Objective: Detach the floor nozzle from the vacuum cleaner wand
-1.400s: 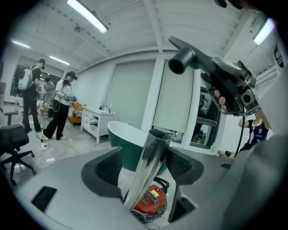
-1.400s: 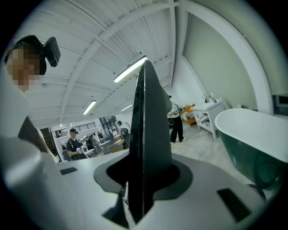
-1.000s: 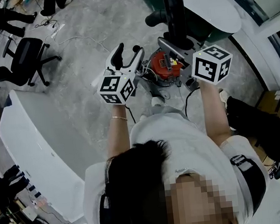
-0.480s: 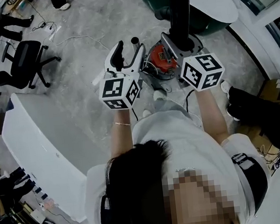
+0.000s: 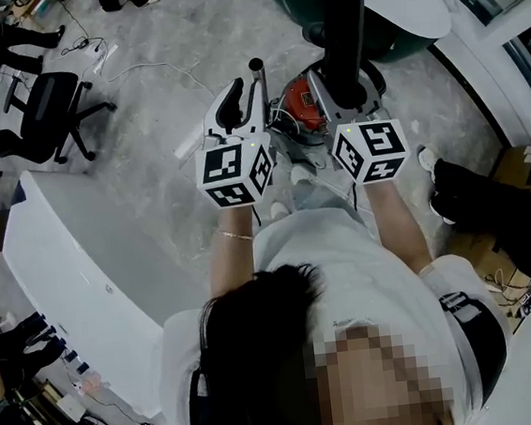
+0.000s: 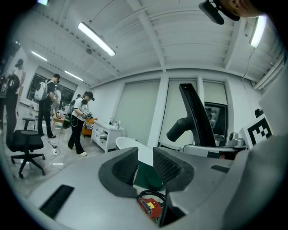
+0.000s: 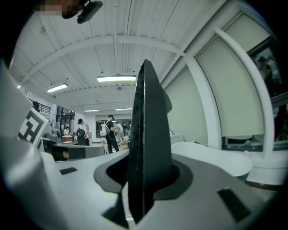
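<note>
A black vacuum wand [image 5: 344, 19] stands upright over the red vacuum body [image 5: 301, 118]. My right gripper [image 5: 347, 90] is shut on the wand, which fills the right gripper view between the jaws [image 7: 148, 148]. My left gripper [image 5: 239, 96] hovers just left of the red body. Its jaws have just been closing and stand a narrow gap apart with nothing between them [image 6: 145, 164]. In the left gripper view the wand [image 6: 198, 121] rises to the right and the red body [image 6: 150, 207] lies below the jaws. A thin upright tube [image 5: 255, 66] shows beside the left fingers. I cannot make out the floor nozzle.
A curved white counter [image 5: 73, 265] runs along the left. A white table on a dark green base [image 5: 395, 5] stands behind the vacuum. An office chair [image 5: 52, 111] and people are at the far left; a black bag [image 5: 502, 220] lies at the right.
The left jaws have gone from wide open to a narrow gap, and that gripper has shifted toward the vacuum. The right gripper has turned and slid left along the wand.
</note>
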A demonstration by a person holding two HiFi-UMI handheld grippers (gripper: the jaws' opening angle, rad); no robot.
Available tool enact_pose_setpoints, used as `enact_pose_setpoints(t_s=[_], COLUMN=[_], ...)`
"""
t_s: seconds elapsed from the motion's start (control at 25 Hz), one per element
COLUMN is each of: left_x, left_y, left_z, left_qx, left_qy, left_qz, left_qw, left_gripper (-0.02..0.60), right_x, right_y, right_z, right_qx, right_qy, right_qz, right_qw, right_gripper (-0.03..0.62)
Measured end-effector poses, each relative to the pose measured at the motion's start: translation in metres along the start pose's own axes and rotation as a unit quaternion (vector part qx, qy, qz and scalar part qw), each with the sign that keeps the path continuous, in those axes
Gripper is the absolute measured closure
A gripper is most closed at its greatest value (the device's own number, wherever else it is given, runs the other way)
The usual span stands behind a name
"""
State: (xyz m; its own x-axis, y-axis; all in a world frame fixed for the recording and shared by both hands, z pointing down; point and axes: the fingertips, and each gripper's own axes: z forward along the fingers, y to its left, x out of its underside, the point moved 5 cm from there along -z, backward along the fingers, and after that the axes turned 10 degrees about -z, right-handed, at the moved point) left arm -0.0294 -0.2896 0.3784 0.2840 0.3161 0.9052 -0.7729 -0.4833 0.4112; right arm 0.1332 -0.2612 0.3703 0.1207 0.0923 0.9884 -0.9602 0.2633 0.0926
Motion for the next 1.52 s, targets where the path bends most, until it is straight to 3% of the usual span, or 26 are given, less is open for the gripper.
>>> enact_pose_setpoints(t_s=[0.12, 0.44, 0.6, 1.52], left_x=[0.008, 0.021, 0.022, 0.038], left_y=[0.001, -0.006, -0.004, 0.003], left_z=[-0.005, -0.014, -0.016, -0.017], left_qx=[-0.019, -0.027, -0.037, -0.048], left_qy=[0.013, 0.022, 0.028, 0.046], left_qz=[0.008, 0.022, 0.036, 0.032], left_qw=[0.9997, 0.9992, 0.9983, 0.9973], left_gripper=[0.508, 0.576, 0.577, 0.578], right_x=[0.008, 0.019, 0.021, 0.028], right_y=[0.008, 0.024, 0.033, 0.055], right_z=[-0.004, -0.005, -0.005, 0.004], right_qx=[0.0, 0.024, 0.019, -0.001], right_qy=[0.008, 0.024, 0.024, 0.04], right_qz=[0.004, -0.032, -0.034, -0.059], right_qw=[1.0, 0.999, 0.999, 0.997], right_gripper=[0.456, 0.456, 0.456, 0.457])
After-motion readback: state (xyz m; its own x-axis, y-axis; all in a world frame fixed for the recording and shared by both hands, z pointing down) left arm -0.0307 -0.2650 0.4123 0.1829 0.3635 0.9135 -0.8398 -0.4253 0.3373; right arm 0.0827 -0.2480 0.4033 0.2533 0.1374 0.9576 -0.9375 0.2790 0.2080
